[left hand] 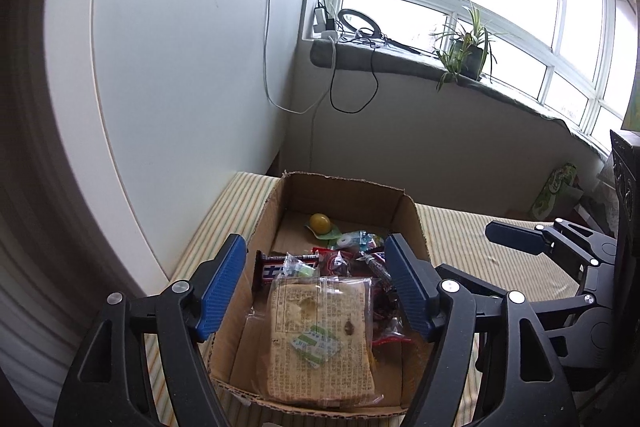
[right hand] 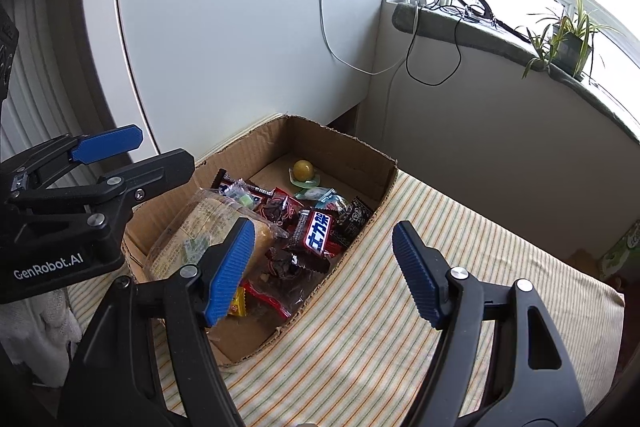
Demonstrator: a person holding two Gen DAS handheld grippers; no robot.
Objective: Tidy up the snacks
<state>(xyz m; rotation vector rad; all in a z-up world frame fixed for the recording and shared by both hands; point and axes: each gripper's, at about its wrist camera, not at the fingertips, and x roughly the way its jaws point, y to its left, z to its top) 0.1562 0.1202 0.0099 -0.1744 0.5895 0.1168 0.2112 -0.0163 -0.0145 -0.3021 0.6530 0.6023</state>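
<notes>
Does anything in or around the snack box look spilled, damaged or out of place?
Nothing spilled. The cardboard box has ragged, torn top edges, and the snacks lie jumbled inside, with the bread packet tilted over the others.

Open left tool (left hand: 316, 287) above cardboard box (left hand: 348, 195), wrapped bread (left hand: 320, 339) inside

On the black body of the left gripper (right hand: 104, 155), seen from the right wrist, white letters read "GenRobot.AI". A dark chocolate bar (right hand: 316, 235) in the cardboard box (right hand: 352, 147) shows white Chinese characters "士力架". The print on the bread package (left hand: 320, 339) is too small to read.
</notes>
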